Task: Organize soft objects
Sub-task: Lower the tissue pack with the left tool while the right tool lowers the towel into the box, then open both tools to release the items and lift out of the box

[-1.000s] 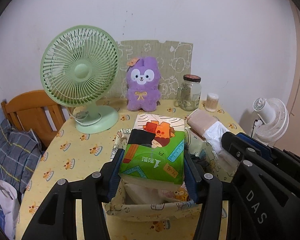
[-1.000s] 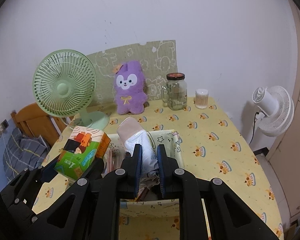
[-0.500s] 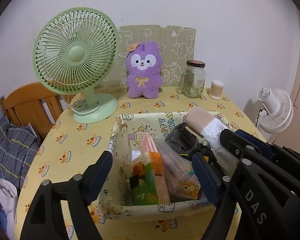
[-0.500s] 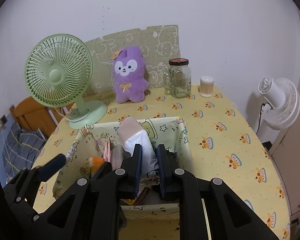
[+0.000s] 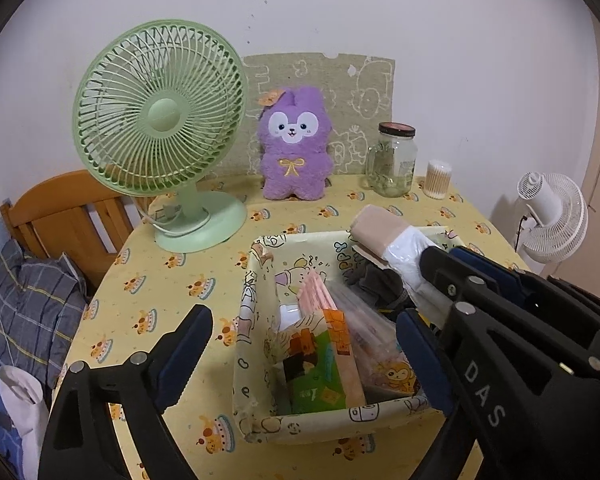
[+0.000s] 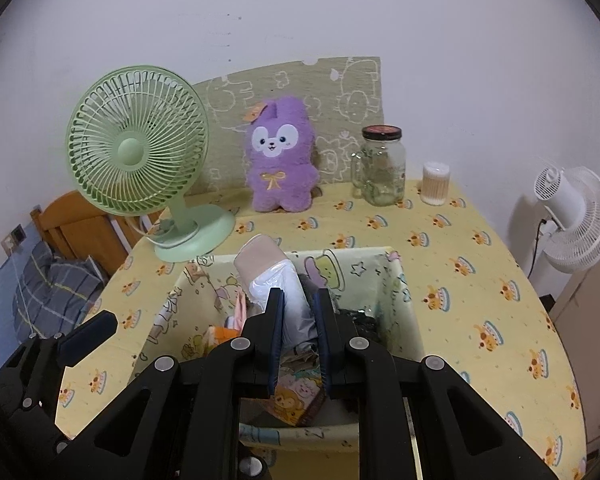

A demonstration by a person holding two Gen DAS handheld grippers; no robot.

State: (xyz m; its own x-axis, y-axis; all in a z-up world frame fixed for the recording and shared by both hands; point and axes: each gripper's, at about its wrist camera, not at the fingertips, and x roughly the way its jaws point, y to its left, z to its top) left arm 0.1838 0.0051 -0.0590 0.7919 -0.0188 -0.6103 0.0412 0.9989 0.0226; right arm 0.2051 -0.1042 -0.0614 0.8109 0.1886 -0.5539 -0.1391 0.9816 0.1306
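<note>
A yellow fabric storage bin (image 5: 256, 420) (image 6: 404, 304) sits on the table in front of me. A green tissue pack (image 5: 320, 368) stands on edge inside it, beside a pink packet (image 5: 320, 296) and a cartoon pouch (image 5: 392, 372). My left gripper (image 5: 300, 344) is open and empty above the bin's left half. My right gripper (image 6: 298, 304) is shut on a white and beige plastic-wrapped roll (image 6: 276, 280), held over the bin; the roll also shows in the left wrist view (image 5: 392, 236). A purple plush bunny (image 5: 294, 144) (image 6: 280, 160) sits at the back.
A green desk fan (image 5: 160, 120) (image 6: 136, 148) stands at the back left. A glass jar (image 5: 392, 160) (image 6: 380, 168) and a cotton swab tub (image 5: 438, 180) (image 6: 435, 183) stand at the back right. A wooden chair (image 5: 68, 216) is at the left, a white fan (image 5: 552, 216) at the right.
My left gripper has opened and let go of the green tissue pack, which now stands in the bin. The gripper has drawn back and left. My right gripper still holds the roll.
</note>
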